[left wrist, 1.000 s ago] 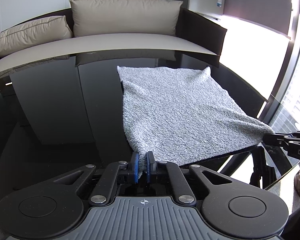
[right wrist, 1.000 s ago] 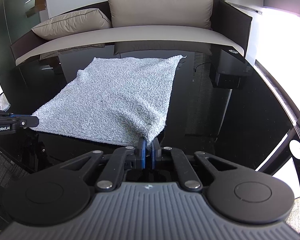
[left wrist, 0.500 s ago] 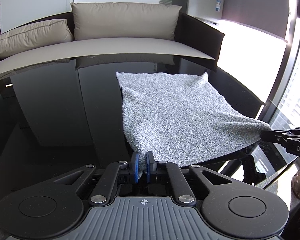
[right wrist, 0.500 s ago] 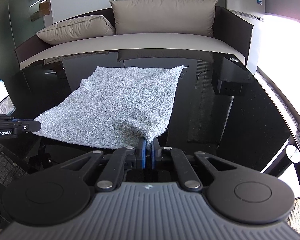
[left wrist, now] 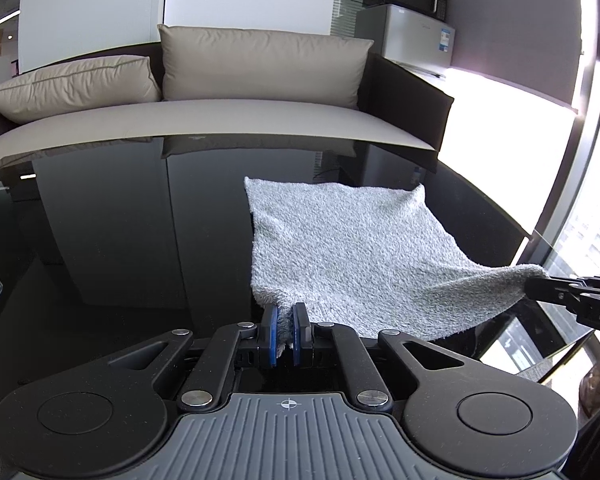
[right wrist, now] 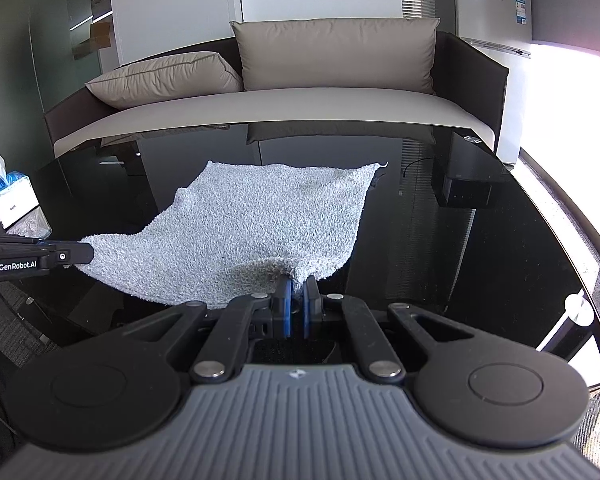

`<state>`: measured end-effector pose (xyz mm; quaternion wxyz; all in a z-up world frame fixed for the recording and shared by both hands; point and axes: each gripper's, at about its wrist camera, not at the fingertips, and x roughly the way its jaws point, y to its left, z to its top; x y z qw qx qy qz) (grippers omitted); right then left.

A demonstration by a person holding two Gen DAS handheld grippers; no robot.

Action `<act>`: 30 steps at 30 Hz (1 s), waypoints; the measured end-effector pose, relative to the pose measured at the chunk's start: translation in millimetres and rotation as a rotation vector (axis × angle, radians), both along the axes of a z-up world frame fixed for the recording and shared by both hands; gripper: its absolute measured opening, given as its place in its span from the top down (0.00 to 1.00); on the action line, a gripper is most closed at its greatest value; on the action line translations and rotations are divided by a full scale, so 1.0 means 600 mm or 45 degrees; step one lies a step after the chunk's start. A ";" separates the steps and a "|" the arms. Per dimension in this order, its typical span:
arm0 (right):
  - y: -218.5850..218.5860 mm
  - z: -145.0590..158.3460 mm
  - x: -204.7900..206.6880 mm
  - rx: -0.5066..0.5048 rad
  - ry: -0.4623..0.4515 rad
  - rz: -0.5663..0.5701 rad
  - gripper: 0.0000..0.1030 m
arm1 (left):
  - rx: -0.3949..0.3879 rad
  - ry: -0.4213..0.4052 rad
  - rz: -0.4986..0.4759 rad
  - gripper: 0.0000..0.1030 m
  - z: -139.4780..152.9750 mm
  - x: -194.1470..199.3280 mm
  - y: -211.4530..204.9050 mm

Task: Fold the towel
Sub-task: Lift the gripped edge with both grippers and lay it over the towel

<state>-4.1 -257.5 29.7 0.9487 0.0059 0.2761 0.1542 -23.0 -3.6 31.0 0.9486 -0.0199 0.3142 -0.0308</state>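
A grey terry towel (left wrist: 352, 248) lies spread on the glossy black table (left wrist: 120, 240). Its far edge rests on the table and its near edge is lifted. My left gripper (left wrist: 285, 314) is shut on the towel's near left corner. My right gripper (right wrist: 296, 284) is shut on the near right corner of the towel (right wrist: 260, 224). In the left wrist view the right gripper (left wrist: 532, 284) shows at the far right, pinching its corner. In the right wrist view the left gripper (right wrist: 90, 254) shows at the far left, pinching the other corner.
A beige sofa (left wrist: 220, 120) with cushions stands behind the table. A tissue box (right wrist: 10, 200) sits at the table's left edge. A fridge with a microwave (left wrist: 416, 32) stands at the back right. The table's right edge (right wrist: 580, 280) borders a bright window.
Both grippers have risen with the towel's near corners. The near edge is higher off the table and the room behind shows more.
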 end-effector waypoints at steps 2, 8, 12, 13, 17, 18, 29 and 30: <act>-0.005 0.004 0.006 0.019 -0.010 -0.015 0.95 | -0.004 -0.009 0.004 0.93 0.005 0.007 -0.001; -0.006 0.015 0.029 0.034 -0.032 -0.035 0.95 | 0.000 -0.036 0.012 0.93 0.017 0.033 -0.008; -0.007 0.023 0.048 0.045 -0.047 -0.041 0.95 | 0.008 -0.040 0.020 0.93 0.019 0.058 -0.011; -0.006 0.023 0.053 0.044 -0.049 -0.044 0.95 | 0.010 -0.042 0.021 0.93 0.019 0.064 -0.012; -0.007 0.025 0.074 0.048 -0.050 -0.051 0.95 | 0.029 -0.048 0.020 0.93 0.020 0.087 -0.018; -0.007 0.026 0.077 0.048 -0.051 -0.053 0.95 | 0.035 -0.051 0.020 0.93 0.020 0.093 -0.020; 0.002 0.020 0.135 0.034 -0.050 -0.057 0.95 | 0.035 -0.058 0.029 0.93 0.013 0.146 -0.021; 0.003 0.019 0.139 0.032 -0.050 -0.058 0.95 | 0.038 -0.057 0.029 0.93 0.012 0.149 -0.020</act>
